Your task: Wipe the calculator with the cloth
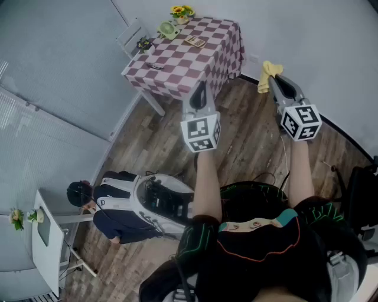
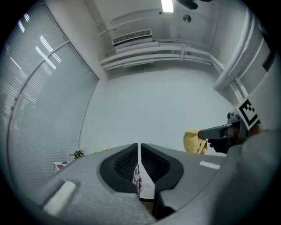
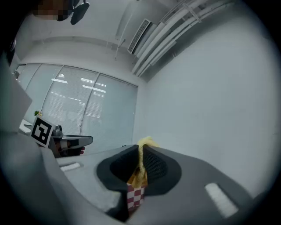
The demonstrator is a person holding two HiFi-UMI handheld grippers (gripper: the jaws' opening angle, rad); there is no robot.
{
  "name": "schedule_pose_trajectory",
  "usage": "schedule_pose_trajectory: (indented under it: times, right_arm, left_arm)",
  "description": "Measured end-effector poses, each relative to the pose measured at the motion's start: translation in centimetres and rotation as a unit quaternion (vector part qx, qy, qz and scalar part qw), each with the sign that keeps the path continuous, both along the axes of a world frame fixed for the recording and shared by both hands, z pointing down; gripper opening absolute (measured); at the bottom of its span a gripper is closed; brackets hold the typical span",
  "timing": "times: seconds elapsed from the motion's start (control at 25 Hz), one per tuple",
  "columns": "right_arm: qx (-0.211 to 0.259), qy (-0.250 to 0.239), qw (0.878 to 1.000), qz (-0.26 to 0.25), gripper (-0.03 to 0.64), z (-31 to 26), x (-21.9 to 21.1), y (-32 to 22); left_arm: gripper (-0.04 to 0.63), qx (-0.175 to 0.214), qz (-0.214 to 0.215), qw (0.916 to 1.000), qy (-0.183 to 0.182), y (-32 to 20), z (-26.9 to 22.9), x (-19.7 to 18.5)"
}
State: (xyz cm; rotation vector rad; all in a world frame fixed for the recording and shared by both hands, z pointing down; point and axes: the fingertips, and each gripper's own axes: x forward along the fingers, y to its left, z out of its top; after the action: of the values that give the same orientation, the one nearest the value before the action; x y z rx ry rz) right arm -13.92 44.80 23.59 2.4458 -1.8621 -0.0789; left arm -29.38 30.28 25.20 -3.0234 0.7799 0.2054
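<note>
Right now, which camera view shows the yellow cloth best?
The head view: the crumpled yellow cloth hangs in full from the right gripper. The left gripper view shows the cloth side-on at the frame's right, partly behind that gripper. The right gripper view shows only a thin edge pinched between the fingers.

There are two grippers, a left one (image 1: 201,87) and a right one (image 1: 275,79). There is one yellow cloth (image 1: 267,74), one checkered table (image 1: 177,68), one calculator (image 1: 195,41), one white chair (image 1: 131,35), one pot of yellow flowers (image 1: 182,12), one small dark plant (image 1: 143,43) and one crouching person (image 1: 112,212).
</note>
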Motion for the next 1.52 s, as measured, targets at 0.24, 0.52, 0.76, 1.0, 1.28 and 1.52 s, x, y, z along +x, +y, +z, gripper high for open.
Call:
schedule_pose_trajectory:
  times: [0.24, 0.52, 0.76, 1.0, 1.28, 1.52]
  right_arm:
    - [0.003, -0.005, 1.0, 0.017, 0.034, 0.2, 0.0, -0.8]
    - [-0.026, -0.014, 0.999, 0.045, 0.034, 2.0, 2.3, -0.1]
    - [-0.041, -0.027, 0.998, 0.036, 0.034, 3.5, 4.6, -3.1]
    - [-0.066, -0.047, 0.997, 0.011, 0.034, 6.6, 8.3, -9.5]
    - [-0.117, -0.078, 0.99, -0.022, 0.034, 11.6, 13.7, -18.4]
    - [-0.126, -0.123, 0.984, -0.018, 0.034, 14.5, 19.7, -24.2]
  left_arm:
    - [0.012, -0.012, 0.0, 0.9998, 0.015, -1.1, 0.2, -0.2]
    - [0.012, -0.037, 0.009, 0.9992, 0.012, -1.6, 2.2, 1.6]
    - [0.012, -0.059, -0.008, 0.9982, 0.011, -4.9, 3.8, 3.4]
    - [0.012, -0.083, -0.032, 0.996, -0.004, -10.1, 7.0, 6.1]
    - [0.014, -0.128, -0.062, 0.9894, -0.031, -16.9, 11.6, 10.8]
    - [0.014, -0.158, -0.066, 0.9826, -0.073, -22.4, 14.9, 16.1]
